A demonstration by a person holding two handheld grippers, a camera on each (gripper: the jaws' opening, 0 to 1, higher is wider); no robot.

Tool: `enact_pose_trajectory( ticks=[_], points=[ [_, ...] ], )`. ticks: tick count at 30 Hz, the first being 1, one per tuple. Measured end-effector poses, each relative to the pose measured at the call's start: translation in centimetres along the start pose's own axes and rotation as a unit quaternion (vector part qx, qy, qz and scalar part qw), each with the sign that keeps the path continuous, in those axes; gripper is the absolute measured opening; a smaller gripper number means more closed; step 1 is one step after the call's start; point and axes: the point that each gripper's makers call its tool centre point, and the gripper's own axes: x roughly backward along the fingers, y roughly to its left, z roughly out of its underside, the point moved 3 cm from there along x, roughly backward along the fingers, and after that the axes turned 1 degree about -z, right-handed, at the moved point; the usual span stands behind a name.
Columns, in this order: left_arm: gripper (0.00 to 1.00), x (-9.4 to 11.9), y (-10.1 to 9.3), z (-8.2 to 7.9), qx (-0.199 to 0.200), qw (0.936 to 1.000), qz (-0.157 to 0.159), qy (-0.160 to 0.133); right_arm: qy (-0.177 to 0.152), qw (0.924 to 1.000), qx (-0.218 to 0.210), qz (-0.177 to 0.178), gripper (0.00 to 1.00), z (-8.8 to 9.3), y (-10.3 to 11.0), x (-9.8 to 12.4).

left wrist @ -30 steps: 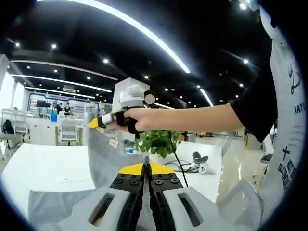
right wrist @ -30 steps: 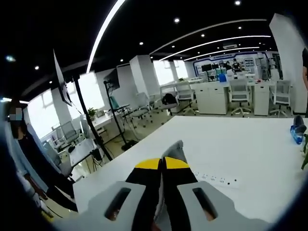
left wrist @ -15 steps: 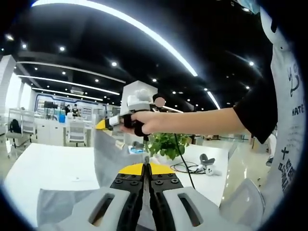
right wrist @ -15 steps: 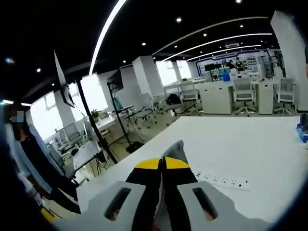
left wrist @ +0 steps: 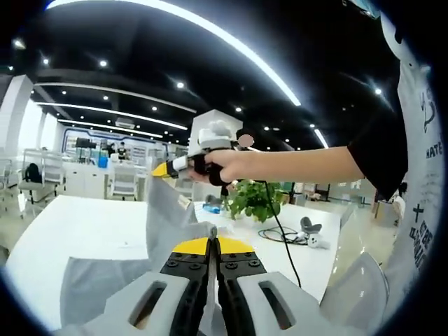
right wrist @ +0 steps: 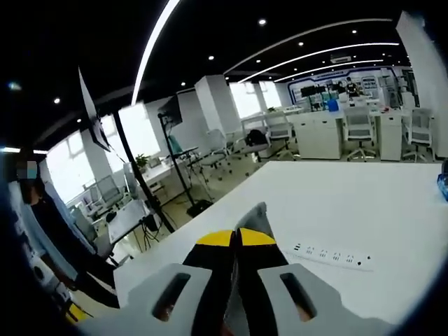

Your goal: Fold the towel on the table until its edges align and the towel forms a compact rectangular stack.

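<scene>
Left tool (left wrist: 212, 245), nearest in left gripper view: jaws pressed together on a corner of the grey towel (left wrist: 168, 224), cloth pinched between yellow tips. Right tool (right wrist: 236, 238), in right gripper view: jaws likewise clamped on grey cloth, a small peak of it poking out above the tips.

Further out in left gripper view: towel hanging as a raised sheet between both tools, up to the far tool held in a hand (left wrist: 227, 165); lower part draped onto the white tabletop (left wrist: 77, 231).

Beyond: potted plant (left wrist: 253, 199), cable, white power strip (right wrist: 332, 256) on tabletop.

Progress, judged: 2 corners gripped and lifted, no fold laid down. No stack visible. Remaining: bringing edge over, aligning edges, further folds to compact rectangle. Early stage.
</scene>
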Motion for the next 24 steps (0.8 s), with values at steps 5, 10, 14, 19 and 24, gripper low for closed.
enact_pose_trajectory(
  ticks=[5, 10, 14, 19, 24],
  points=[
    [0.02, 0.7, 0.9, 0.7, 0.006, 0.9998, -0.019, 0.007, 0.007, 1.0000, -0.005, -0.002, 0.00, 0.7, 0.1, -0.9],
    [0.02, 1.4, 2.1, 1.5, 0.011, 0.9991, -0.039, 0.013, 0.012, 0.9999, -0.002, 0.003, 0.00, 1.6, 0.2, -1.9],
    [0.02, 1.9, 2.6, 2.2, 0.015, 0.9984, -0.051, 0.019, 0.017, 0.9999, -0.004, 0.000, 0.00, 2.3, 0.4, -2.8],
    [0.02, 2.5, 3.2, 2.8, 0.020, 0.9973, -0.067, 0.021, 0.023, 0.9997, -0.007, -0.003, 0.00, 2.8, 0.7, -3.8],
    [0.02, 3.3, 3.9, 2.9, 0.028, 0.9959, -0.084, 0.016, 0.026, 0.9996, -0.009, -0.010, 0.00, 3.0, 1.3, -4.9]
  ],
)
